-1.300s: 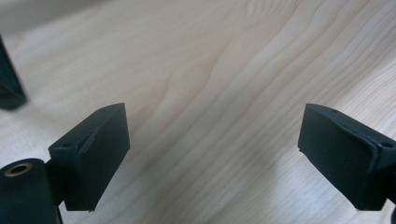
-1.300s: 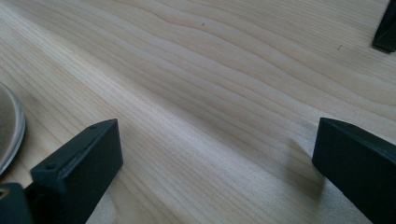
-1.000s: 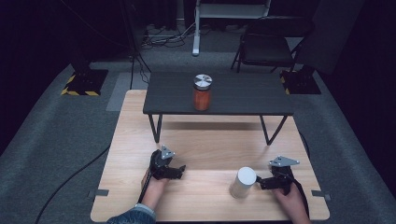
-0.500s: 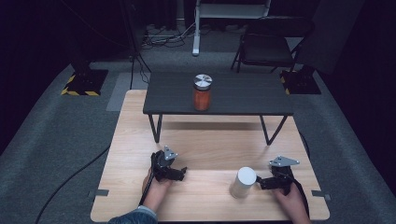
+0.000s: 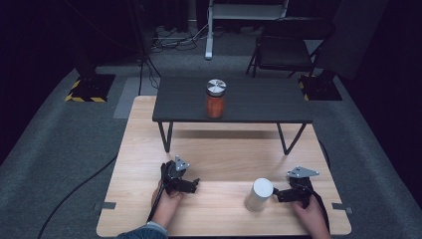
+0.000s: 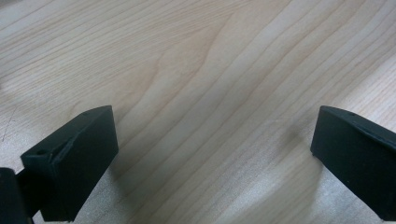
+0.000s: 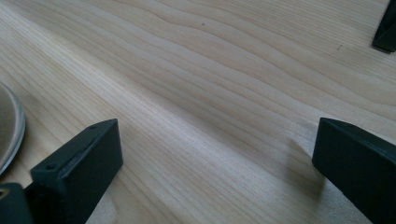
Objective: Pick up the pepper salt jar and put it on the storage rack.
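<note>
My left gripper (image 5: 194,185) rests on the light wooden table (image 5: 224,154) at the front left, held by a hand. Its jaws have just been opening, and in the left gripper view the gripper (image 6: 215,135) stands wide apart over bare wood with nothing between. My right gripper (image 5: 276,195) lies at the front right, pointing left at a white cylinder (image 5: 259,194) that stands just beside its tips. In the right gripper view the gripper (image 7: 217,144) is open on bare wood, with a grey round rim (image 7: 8,130) at the left edge.
A low black table (image 5: 259,102) stands on the far half of the wooden table. On it is a jar (image 5: 215,99) with orange contents and a silver lid. One of its leg feet (image 7: 385,28) shows far off. A black chair (image 5: 283,50) stands behind.
The left gripper's jaws have spread a little. Both hands, the white cylinder and the jar stay where they were.
</note>
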### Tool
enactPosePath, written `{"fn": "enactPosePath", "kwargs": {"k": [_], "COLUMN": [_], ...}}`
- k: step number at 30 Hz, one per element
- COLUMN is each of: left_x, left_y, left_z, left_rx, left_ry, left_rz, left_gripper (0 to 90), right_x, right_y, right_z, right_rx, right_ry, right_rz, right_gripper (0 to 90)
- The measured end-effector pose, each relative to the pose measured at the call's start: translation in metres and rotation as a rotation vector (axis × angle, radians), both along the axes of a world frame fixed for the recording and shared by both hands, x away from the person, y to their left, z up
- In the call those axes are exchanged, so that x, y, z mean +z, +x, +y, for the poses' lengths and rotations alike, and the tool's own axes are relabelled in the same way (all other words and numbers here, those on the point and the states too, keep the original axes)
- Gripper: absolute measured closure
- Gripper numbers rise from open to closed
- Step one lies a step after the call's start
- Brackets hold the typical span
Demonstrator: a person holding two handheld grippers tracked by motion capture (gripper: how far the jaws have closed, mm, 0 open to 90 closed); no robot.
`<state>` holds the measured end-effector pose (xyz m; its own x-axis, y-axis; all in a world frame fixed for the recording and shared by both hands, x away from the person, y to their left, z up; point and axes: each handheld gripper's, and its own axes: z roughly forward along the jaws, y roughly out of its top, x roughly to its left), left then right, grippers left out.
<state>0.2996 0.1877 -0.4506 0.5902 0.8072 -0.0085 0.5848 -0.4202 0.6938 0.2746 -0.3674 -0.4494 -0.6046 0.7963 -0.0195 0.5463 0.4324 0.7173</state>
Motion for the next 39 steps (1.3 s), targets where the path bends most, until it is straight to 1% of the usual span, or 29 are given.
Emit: {"fn": "enactPosePath", "kwargs": {"k": [17,24,25,27,28,31,34,36,38,39], "left_x": [0.000,0.000,0.000,0.000,0.000,0.000,0.000,0.000,0.000,0.000], "left_y": [0.000,0.000,0.000,0.000,0.000,0.000,0.000,0.000,0.000,0.000], "left_z": [0.000,0.000,0.000,0.000,0.000,0.000,0.000,0.000,0.000,0.000], "left_rx": [-0.005,-0.005,-0.005,-0.004,-0.005,-0.004,-0.005,-0.007,-0.009,-0.009], "left_ry": [0.001,0.001,0.001,0.001,0.001,0.001,0.001,0.001,0.002,0.002], "left_rz": [-0.002,-0.002,-0.002,-0.002,-0.002,-0.002,-0.002,-0.002,-0.003,-0.003], "left_gripper": [0.5,0.5,0.5,0.5,0.5,0.5,0.5,0.5,0.5,0.5], "right_x": [0.000,0.000,-0.001,-0.001,0.000,0.003,0.008,0.011,0.014,0.016], "right_y": [-0.001,-0.003,-0.004,-0.004,-0.005,-0.014,-0.027,-0.036,-0.045,-0.050], "right_z": [0.000,-0.001,-0.002,-0.008,-0.010,-0.017,-0.024,-0.029,-0.035,-0.036], "right_rx": [-0.001,-0.012,-0.010,0.012,0.021,0.040,0.049,0.041,0.036,0.036], "right_ry": [0.005,0.009,0.014,0.035,0.038,0.056,0.085,0.116,0.158,0.169], "right_rz": [0.000,-0.003,-0.003,0.005,0.002,-0.031,-0.086,-0.114,-0.134,-0.145], "right_gripper": [2.1,4.4,4.4,4.4,4.4,4.1,3.9,3.9,4.0,4.0]}}
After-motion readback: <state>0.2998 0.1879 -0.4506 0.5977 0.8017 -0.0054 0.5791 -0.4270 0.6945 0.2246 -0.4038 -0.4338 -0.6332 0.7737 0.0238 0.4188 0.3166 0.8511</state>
